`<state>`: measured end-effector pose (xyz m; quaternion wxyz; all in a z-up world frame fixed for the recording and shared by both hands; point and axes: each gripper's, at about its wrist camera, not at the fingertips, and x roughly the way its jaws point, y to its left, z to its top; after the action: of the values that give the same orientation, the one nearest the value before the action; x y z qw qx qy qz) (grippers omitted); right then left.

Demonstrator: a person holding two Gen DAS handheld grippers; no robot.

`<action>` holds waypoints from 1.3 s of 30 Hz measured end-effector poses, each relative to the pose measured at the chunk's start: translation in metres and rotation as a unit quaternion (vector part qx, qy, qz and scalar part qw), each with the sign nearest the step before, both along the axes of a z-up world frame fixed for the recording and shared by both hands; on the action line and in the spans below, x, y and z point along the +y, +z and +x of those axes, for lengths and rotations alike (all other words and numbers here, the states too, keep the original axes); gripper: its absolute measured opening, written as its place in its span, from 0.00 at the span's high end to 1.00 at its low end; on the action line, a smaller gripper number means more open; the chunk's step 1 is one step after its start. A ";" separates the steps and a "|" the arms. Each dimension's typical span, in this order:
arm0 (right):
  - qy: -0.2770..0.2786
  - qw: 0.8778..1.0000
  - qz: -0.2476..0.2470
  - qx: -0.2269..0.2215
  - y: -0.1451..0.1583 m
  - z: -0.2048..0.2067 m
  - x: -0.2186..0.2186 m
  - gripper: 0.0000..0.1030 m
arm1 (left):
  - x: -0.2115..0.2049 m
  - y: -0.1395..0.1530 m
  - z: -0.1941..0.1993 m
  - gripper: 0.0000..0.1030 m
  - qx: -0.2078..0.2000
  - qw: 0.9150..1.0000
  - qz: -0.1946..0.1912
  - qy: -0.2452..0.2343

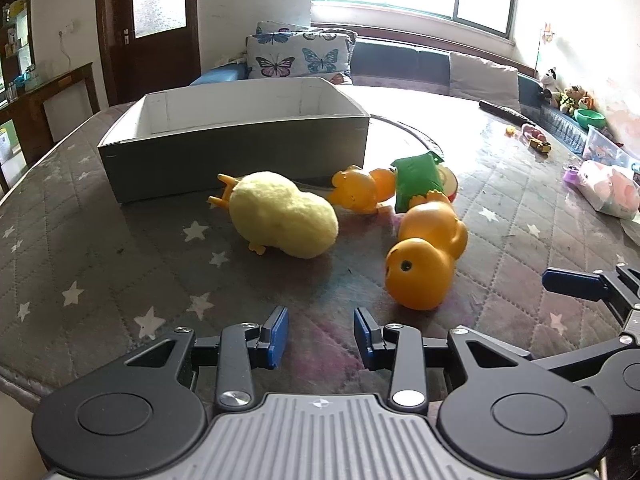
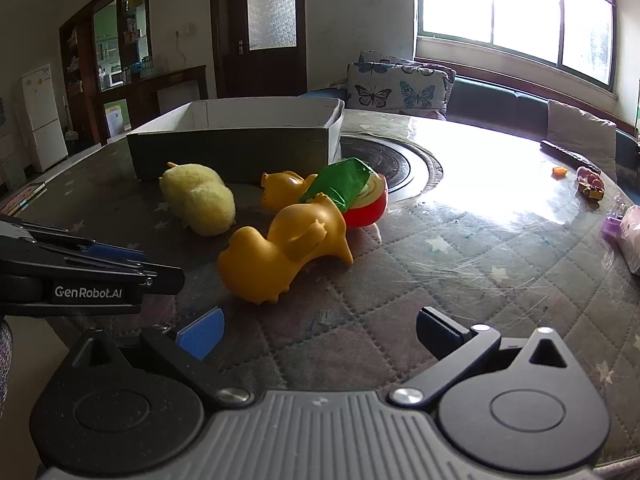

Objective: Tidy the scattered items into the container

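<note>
A grey open box point(image 1: 236, 152) with a white inside stands at the table's far left; it also shows in the right wrist view point(image 2: 236, 148). In front of it lie a fuzzy yellow chick point(image 1: 282, 216) point(image 2: 198, 198), a small orange toy point(image 1: 356, 190) point(image 2: 282, 190), a green packet point(image 1: 418, 182) point(image 2: 340, 182) over a red-rimmed disc point(image 2: 368, 204), and a large orange duck point(image 1: 424, 264) point(image 2: 280, 252). My left gripper point(image 1: 321, 336) is open and empty, short of the chick and duck. My right gripper point(image 2: 320, 334) is open wide and empty, just short of the duck.
The table wears a grey quilted star cover under clear plastic point(image 2: 460, 248). Small toys point(image 1: 534, 138) and a tissue pack point(image 1: 608, 194) lie at the right. A dark round hotplate point(image 2: 384, 164) sits beside the box. A butterfly cushion point(image 1: 298, 58) lies behind.
</note>
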<state>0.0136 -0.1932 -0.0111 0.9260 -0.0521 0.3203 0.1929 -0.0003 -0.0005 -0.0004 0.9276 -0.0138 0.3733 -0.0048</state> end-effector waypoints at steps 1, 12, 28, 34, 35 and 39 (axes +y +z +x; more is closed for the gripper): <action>0.000 1.000 0.001 -0.001 0.000 0.000 0.001 0.00 | 0.000 0.000 0.000 0.63 0.000 1.000 0.000 0.001; -0.002 1.000 -0.003 0.008 -0.001 -0.005 0.006 0.00 | -0.004 -0.003 -0.003 0.62 0.009 1.000 0.002 0.001; 0.004 1.000 -0.003 0.013 -0.004 -0.010 0.011 0.00 | -0.007 -0.003 -0.005 0.62 0.016 1.000 0.003 -0.006; 0.004 1.000 -0.001 0.014 -0.003 -0.011 0.006 0.00 | -0.007 -0.003 -0.004 0.62 0.018 1.000 0.003 -0.006; 0.005 1.000 -0.001 0.014 -0.003 -0.011 0.005 0.00 | -0.007 -0.003 -0.004 0.62 0.019 1.000 0.003 -0.006; 0.006 1.000 -0.004 0.017 -0.004 -0.008 0.009 0.00 | -0.006 -0.004 -0.002 0.62 0.023 1.000 0.003 -0.006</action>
<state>0.0056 -0.1838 -0.0152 0.9192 -0.0544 0.3363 0.1978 -0.0021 -0.0066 -0.0048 0.9189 -0.0092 0.3942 -0.0087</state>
